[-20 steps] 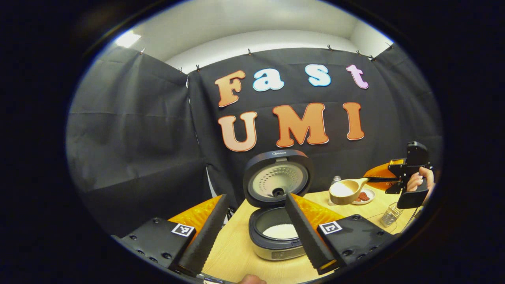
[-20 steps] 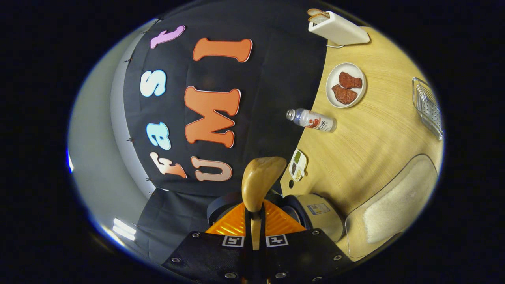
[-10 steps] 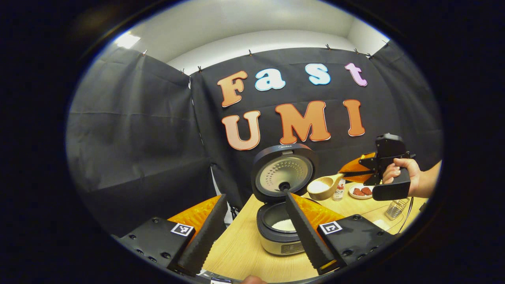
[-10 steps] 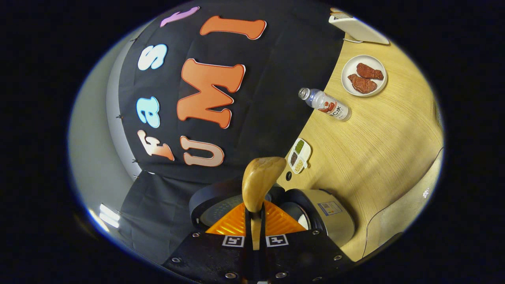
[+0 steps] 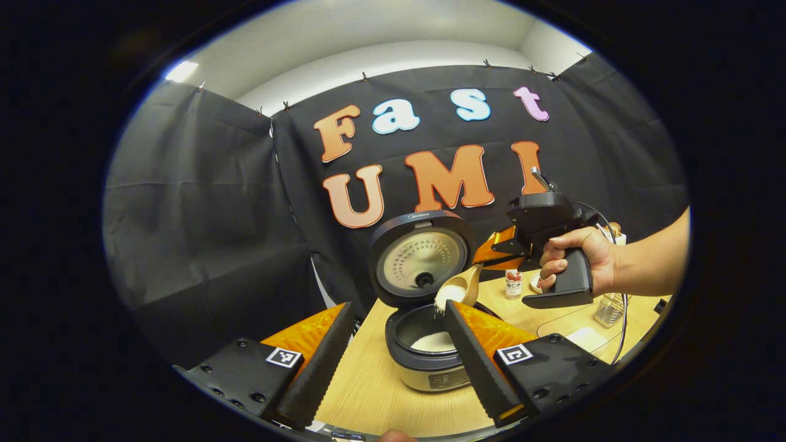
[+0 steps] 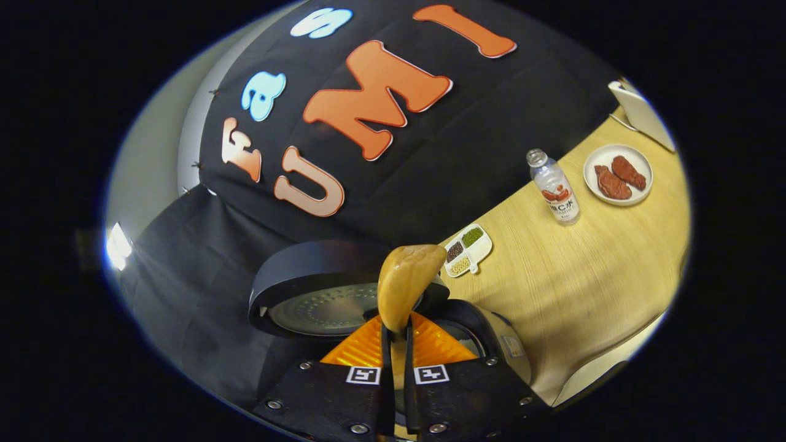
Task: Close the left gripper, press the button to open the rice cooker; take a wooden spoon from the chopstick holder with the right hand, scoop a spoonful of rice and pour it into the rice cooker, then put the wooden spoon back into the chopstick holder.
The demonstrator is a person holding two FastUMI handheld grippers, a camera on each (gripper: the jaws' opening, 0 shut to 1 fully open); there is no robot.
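The rice cooker (image 5: 430, 368) stands open on the wooden table, its round lid (image 5: 420, 258) raised and white rice lying in the pot. Above the pot hangs the wooden spoon (image 5: 459, 288), tipped down, and rice spills from its bowl. My right gripper (image 5: 491, 263), held by a hand, is shut on the spoon's handle. In the right gripper view the spoon (image 6: 405, 279) sticks up from the shut right gripper (image 6: 396, 334), over the lid (image 6: 319, 298). My left gripper (image 5: 398, 306) stands open in front of the cooker, holding nothing.
A small bottle (image 6: 554, 193), a plate of red pieces (image 6: 617, 175) and a divided dish of grains (image 6: 468, 248) sit behind the cooker. A small clear holder (image 5: 608, 310) stands at the right. A forearm (image 5: 651, 261) reaches in from the right.
The right gripper has carried the spoon left from over the table to above the pot and tipped it, so rice now falls in. The left gripper stays open, hardly moved.
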